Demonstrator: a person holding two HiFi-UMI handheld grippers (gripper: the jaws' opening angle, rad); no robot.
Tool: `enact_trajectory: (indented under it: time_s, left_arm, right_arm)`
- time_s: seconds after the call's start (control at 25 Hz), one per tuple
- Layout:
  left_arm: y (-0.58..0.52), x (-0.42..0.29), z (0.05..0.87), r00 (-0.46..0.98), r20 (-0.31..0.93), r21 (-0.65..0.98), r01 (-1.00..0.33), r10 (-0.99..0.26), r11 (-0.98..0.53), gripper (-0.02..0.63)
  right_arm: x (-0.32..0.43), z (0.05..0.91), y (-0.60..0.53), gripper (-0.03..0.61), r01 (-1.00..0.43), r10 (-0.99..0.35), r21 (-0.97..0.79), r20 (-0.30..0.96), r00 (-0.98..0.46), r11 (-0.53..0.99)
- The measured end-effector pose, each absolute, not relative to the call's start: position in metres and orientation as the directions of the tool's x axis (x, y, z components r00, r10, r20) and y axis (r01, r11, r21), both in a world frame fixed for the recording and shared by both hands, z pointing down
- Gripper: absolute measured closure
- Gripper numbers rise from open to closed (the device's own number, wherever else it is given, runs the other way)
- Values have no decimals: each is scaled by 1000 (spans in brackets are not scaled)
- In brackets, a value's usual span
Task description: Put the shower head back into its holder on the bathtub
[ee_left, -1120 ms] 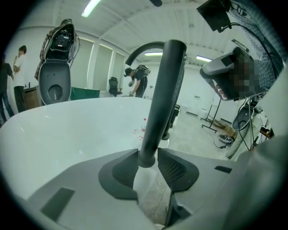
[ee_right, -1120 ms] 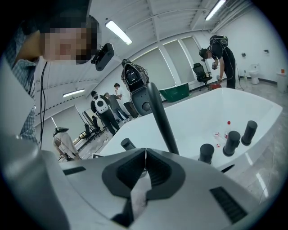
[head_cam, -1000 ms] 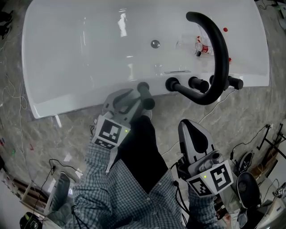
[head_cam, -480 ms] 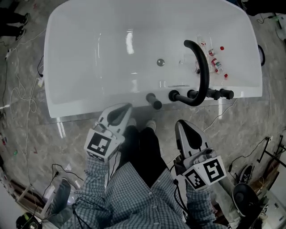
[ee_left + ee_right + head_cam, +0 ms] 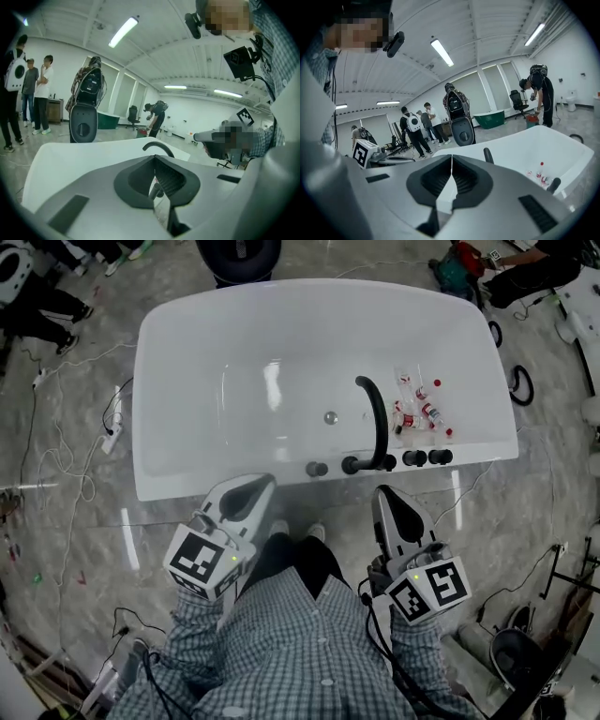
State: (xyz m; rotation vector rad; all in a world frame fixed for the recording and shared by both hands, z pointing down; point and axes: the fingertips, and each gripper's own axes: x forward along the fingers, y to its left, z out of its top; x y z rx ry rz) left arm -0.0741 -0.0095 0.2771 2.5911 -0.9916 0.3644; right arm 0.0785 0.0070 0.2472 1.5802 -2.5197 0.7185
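Black cylindrical shower head (image 5: 317, 468) stands on the near rim of the white oval bathtub (image 5: 216, 476), in head view just left of the black arched spout (image 5: 377, 418) & the black round knobs (image 5: 413, 458). It looks seated in its holder, tho the holder itself is too small to make out. Left gripper (image 5: 255, 486): jaws pressed together, nothing btw them. Right gripper (image 5: 389, 498): same, tips meeting, empty. Both are held on the person's side of the tub, over the grey marble floor (image 5: 75, 521), well apart from the rim. Small clear bottles w/ red caps (image 5: 420, 413) lie inside the tub by the spout, prob. not part of the job.

Judgement: placing prob. done, a check is left. Look for lean: the shower head should sit upright, not tipped toward the edge. If it leans, go in w/ left gripper from above, jaws wide first, take the shaft mid-way, press straight down, let go w/o twisting. Keep right gripper clear of knobs & spout.
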Motion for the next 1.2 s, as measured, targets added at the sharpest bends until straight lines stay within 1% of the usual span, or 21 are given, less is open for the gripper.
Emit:
enact_trajectory:
  time_s: [0.16, 0.28, 0.52, 0.68, 0.88, 1.08, 1.2]
  left_arm:
    - [8, -76, 222, 735, 330, 171, -664, -593, -728, 603]
    - [18, -74, 190, 759, 261, 148, -642, -596, -752, 603]
    - [17, -72, 160, 767, 177, 150, -640, -617, -754, 603]
    - [15, -70, 151, 769, 156, 161, -639, -620, -752, 603]
    - [13, -76, 147, 758, 188, 151, -651, -624, -744, 603]
    - [15, -84, 161, 765, 222, 161, -640, -605, -751, 603]
    - [13, -82, 159, 770, 206, 169, -636, -604, -753, 603]
  right_arm:
    - [76, 197, 18, 563, -873, -858, -318, 243, -453, 371]
    - [76, 163, 21, 561, -880, -878, -274, 181, -444, 388]
    - [81, 122, 19, 561, -891, -902, -224, 90, -423, 396]
    - [80, 118, 16, 561, -889, -899, -218, 86, -429, 403]
    - [73, 120, 15, 563, -887, -895, -218, 98, -435, 407]
    - [69, 121, 21, 563, -888, -895, -213, 100, -435, 408]
    - [76, 121, 23, 563, -895, -900, -206, 105, -422, 396]
